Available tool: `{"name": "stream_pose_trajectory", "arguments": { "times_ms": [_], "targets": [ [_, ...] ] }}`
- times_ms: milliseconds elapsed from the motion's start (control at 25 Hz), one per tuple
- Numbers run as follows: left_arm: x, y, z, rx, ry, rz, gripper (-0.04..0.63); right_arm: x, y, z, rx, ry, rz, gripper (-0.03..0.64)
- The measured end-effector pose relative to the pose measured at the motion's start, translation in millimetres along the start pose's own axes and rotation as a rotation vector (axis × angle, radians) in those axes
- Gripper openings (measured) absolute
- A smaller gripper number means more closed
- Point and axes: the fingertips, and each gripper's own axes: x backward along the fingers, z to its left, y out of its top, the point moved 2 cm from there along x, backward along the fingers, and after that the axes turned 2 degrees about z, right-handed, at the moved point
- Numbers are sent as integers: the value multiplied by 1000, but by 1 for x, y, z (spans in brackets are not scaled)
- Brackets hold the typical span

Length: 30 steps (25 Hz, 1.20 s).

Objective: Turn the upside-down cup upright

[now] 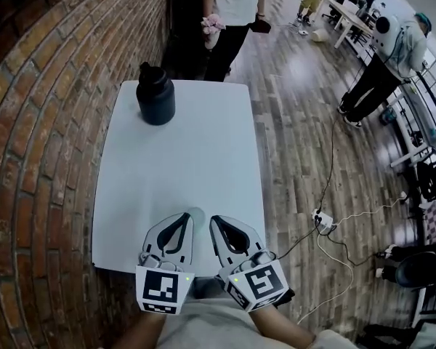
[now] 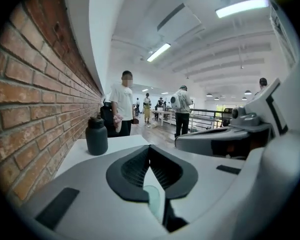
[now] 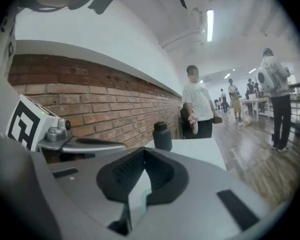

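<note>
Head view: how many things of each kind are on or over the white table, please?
bottle: 1
cup: 1
tool: 2 (left tool, right tool)
total: 4

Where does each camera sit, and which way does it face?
Head view: on the person's head, facing steeply down at the white table; left hand-held gripper and right hand-held gripper show below.
Left gripper view: on the left one, facing along its shut jaws across the table toward the dark bottle.
Right gripper view: on the right one, likewise, jaws shut.
Shared: all three show the bottle.
</note>
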Motion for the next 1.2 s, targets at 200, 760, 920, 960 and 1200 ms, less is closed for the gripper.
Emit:
{"name": "stream_pose_trajectory", "arguments": {
  "times_ms": [200,760,920,960,1200],
  "targets": [
    [33,21,-12,-23,44,-79,11,32,38,28,71,-3,-103,8],
    [66,32,-33,-31,7,-92,11,58,44,43,61,-47,-146,6],
    [66,31,-33,-49,-18,-107,11,58,42,48,63,-64,-155,6],
    [67,30,-32,-50,-20,-109,11,58,42,49,66,-69,-154,6],
    [70,26,-23,-62,-21,-119,11,55,42,55,87,-87,-156,6]
  ]
}}
